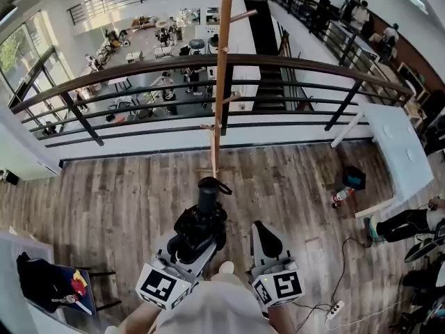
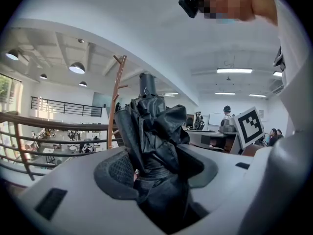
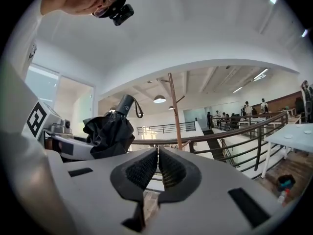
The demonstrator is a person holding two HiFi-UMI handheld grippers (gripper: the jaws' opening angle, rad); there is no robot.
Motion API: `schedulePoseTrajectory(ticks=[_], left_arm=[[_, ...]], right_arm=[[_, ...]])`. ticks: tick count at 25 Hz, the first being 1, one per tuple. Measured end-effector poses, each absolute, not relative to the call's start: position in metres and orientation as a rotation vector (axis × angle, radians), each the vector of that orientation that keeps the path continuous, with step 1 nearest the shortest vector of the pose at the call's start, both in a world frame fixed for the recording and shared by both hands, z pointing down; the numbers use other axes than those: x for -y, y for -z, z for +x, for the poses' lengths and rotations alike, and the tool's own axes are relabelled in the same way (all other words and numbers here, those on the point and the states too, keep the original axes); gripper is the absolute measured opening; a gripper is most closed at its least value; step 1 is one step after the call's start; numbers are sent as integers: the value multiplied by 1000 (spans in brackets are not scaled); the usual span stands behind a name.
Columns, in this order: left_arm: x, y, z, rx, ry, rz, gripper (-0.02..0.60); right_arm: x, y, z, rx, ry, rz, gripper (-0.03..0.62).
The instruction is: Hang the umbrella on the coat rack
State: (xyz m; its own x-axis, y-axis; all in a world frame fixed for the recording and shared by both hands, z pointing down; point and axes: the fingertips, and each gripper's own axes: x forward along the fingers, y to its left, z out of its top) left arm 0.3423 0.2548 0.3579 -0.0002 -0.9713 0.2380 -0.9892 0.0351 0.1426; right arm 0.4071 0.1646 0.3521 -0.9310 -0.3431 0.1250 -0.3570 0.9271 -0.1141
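Left tongs (image 1: 186, 245) grip the umbrella (image 1: 201, 223); right tongs (image 1: 262, 229), closed, just beside it.

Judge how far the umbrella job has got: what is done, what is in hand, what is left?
Done: the folded umbrella is picked up, clamped in the left tongs. In hand: it is held handle-forward, facing the coat rack, not touching it. Left: hooking its strap over a peg. The right tongs are shut and empty.

Closed tongs (image 3: 157, 166) beside folded umbrella (image 3: 108, 131)
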Motion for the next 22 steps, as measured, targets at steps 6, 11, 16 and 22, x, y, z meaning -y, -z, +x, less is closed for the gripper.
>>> schedulePoseTrajectory(ticks=[6,11,16,22], left_arm=[[-250,-355,334,2118,-86,1951,245],[-243,-362,338,2137,-106,1921,245],[-242,-367,340,2168,-105,1881,245],[-245,-372,314,2186,-123,1826,245]], right_arm=[[-154,-350,399,3024,-247,476,35],[-146,-356,403,3035,-301,447,35],[-144,-364,402,3045,-265,388,35],[-145,-371,372,3029,-275,320,35]])
